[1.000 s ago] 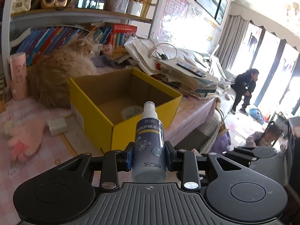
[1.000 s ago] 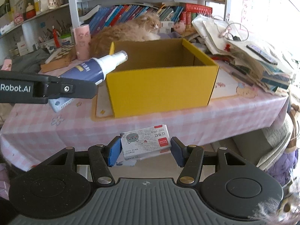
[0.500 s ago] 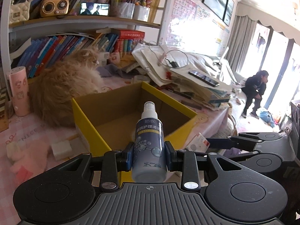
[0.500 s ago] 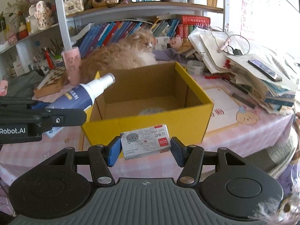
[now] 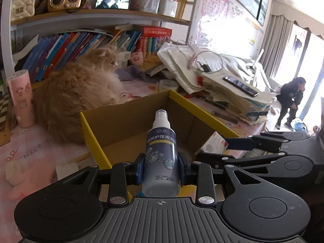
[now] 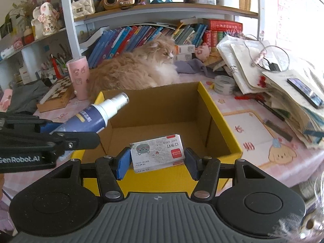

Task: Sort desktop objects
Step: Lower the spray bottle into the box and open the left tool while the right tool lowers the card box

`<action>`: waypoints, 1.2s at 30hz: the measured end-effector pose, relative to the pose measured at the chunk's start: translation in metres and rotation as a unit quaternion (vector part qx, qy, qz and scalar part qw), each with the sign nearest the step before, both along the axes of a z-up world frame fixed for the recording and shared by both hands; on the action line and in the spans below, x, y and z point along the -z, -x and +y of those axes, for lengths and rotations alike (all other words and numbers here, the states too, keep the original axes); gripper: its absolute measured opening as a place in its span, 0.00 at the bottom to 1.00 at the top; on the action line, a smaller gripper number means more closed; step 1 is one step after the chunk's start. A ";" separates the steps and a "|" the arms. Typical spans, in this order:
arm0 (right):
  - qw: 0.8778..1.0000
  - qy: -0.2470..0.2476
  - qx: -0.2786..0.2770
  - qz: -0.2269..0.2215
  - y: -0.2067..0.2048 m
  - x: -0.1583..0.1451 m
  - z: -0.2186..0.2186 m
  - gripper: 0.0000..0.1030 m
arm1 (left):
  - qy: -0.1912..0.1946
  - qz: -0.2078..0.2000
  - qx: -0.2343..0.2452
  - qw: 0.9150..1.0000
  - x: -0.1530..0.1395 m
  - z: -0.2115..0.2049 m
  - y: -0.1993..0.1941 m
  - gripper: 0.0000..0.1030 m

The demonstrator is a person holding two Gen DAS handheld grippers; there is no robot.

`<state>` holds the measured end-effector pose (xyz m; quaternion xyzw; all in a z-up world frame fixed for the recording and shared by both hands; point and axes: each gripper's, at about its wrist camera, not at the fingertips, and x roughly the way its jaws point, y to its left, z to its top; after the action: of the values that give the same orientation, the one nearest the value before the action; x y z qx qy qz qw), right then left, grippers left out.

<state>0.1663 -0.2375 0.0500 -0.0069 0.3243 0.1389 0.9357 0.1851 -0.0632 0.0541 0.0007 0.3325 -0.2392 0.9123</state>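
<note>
My left gripper (image 5: 161, 168) is shut on a dark blue spray bottle (image 5: 161, 156) with a white nozzle, held upright over the near edge of an open yellow cardboard box (image 5: 95, 139). The bottle also shows in the right wrist view (image 6: 91, 118), over the box's left wall. My right gripper (image 6: 157, 162) is shut on a small white staple box (image 6: 157, 152) with a cat drawing and a red label, held above the yellow box's (image 6: 220, 119) near wall. The staple box also shows in the left wrist view (image 5: 213, 144).
A fluffy orange cat (image 6: 133, 70) lies behind the box. A pink cylinder (image 6: 78, 77) and a chessboard box (image 6: 54, 95) stand at left. A tape roll (image 6: 223, 84) and a tall pile of papers with a phone (image 6: 305, 92) lie at right. Bookshelves rise behind.
Both grippers have risen and moved forward toward the yellow box, from below table level to over its near edge. Both still hold their objects.
</note>
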 end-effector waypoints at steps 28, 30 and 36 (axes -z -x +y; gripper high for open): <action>0.988 0.062 -0.132 0.046 -0.103 0.037 -0.020 0.52 | -0.037 0.023 -0.069 0.997 0.029 -0.049 -0.054 0.30; 0.987 0.063 -0.142 0.049 -0.105 0.040 -0.020 0.53 | -0.038 0.023 -0.074 0.996 0.029 -0.051 -0.054 0.30; 0.983 0.079 -0.162 0.039 -0.102 0.043 -0.020 0.53 | -0.037 0.013 -0.086 0.996 0.028 -0.054 -0.053 0.30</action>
<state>0.2683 -0.2576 0.0066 -0.1283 0.3649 0.2625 0.8840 0.2382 -0.1169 0.0256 0.0025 0.3520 -0.1477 0.9243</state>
